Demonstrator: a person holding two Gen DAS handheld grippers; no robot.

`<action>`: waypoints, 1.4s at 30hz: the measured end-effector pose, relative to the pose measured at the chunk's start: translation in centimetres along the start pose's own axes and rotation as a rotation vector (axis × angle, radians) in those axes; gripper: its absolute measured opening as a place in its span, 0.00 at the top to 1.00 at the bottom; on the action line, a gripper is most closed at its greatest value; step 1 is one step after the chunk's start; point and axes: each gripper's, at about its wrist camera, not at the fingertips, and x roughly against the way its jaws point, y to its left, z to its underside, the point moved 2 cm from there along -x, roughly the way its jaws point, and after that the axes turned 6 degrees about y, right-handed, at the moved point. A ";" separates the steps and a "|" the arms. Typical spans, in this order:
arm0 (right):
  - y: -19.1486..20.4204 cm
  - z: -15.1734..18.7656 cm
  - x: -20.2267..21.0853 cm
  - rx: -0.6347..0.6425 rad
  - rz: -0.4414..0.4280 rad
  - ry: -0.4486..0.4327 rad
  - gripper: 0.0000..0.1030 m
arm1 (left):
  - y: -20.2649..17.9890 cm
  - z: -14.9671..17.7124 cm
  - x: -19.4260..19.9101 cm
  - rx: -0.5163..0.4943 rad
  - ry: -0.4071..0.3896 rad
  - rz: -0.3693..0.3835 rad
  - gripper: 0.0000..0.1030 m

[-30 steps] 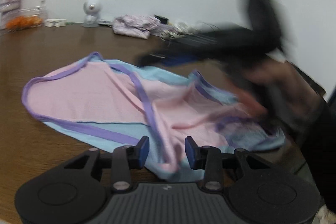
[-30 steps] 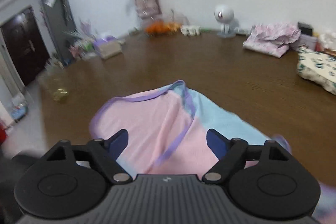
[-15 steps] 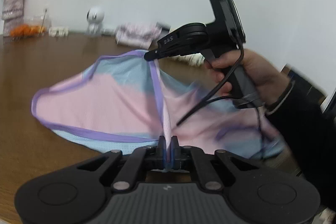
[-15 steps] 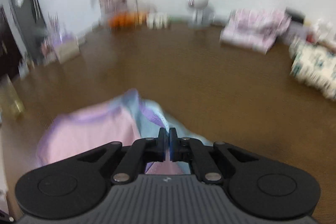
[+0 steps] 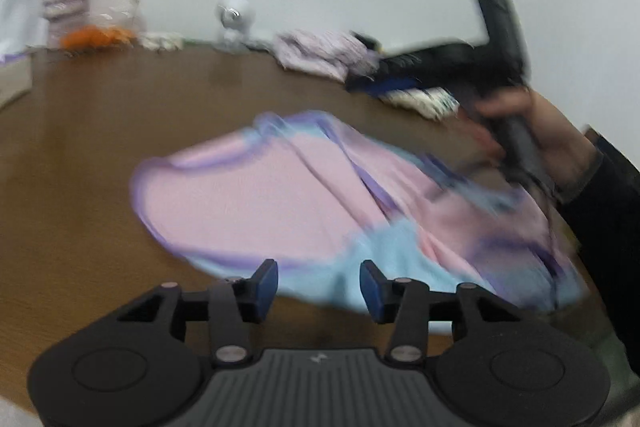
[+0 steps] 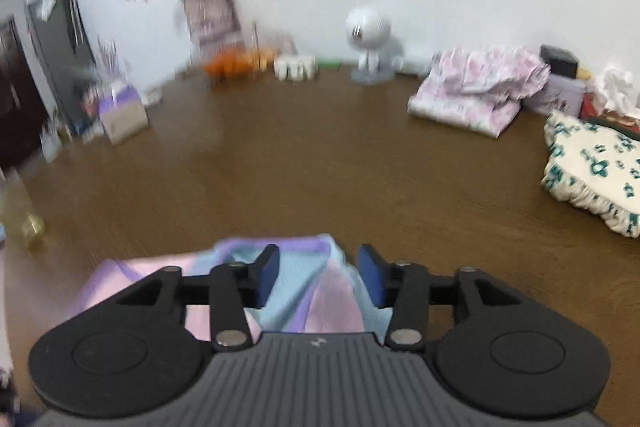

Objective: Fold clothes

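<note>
A pink and light-blue garment with purple trim lies folded over on the brown table. My left gripper is open just above its near blue edge, holding nothing. In the left wrist view the right gripper hovers over the garment's far right side, gripped by a person's hand. Seen from the right wrist, my right gripper is open above the garment's blue and pink corner, with cloth showing between the fingers but not pinched.
At the back wall stand a white figurine, a folded floral cloth, oranges and a vase of flowers. A white cushion with a green print sits at the right. A cardboard box stands at the left.
Both grippers were shut on the garment half a second ago, lifting it; now both are open and the garment lies flat, its far edge folded over.
</note>
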 end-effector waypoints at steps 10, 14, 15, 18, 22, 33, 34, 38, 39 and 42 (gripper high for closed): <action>1.6 -1.0 -9.7 -0.202 -0.331 0.267 0.42 | -3.8 -0.7 -5.6 -0.279 0.053 0.213 0.67; 2.2 -2.5 -11.6 -0.261 -0.384 0.265 0.99 | -5.3 0.9 -4.5 -0.269 0.015 0.183 0.99; 2.2 -3.1 -11.3 -0.268 -0.356 0.213 0.99 | -5.8 1.4 -3.8 -0.264 -0.013 0.171 1.00; 1.9 -4.1 -10.9 -0.323 -0.286 0.087 0.97 | -7.6 3.3 -1.9 -0.285 -0.053 0.131 1.00; 2.3 -4.5 -11.6 -0.366 -0.277 0.069 0.01 | -8.6 5.2 -1.3 -0.275 0.009 0.125 0.96; 2.9 -1.0 4.8 -0.105 -0.270 -0.001 0.02 | -3.6 1.4 -0.7 -0.110 -0.102 -0.089 0.63; 2.9 0.5 6.6 -0.067 -0.236 -0.011 0.02 | -2.8 0.8 -1.2 -0.087 -0.086 -0.126 0.63; 3.9 8.2 10.4 0.035 -0.115 0.022 0.06 | -0.1 -1.0 -2.1 0.012 -0.074 -0.153 0.64; 4.2 10.2 10.7 0.053 -0.080 0.036 0.08 | -0.5 -1.3 -2.1 -0.002 -0.088 -0.113 0.63; 4.2 14.4 10.0 0.057 -0.022 0.104 0.28 | -3.4 -2.4 -3.6 -0.141 -0.075 -0.016 0.58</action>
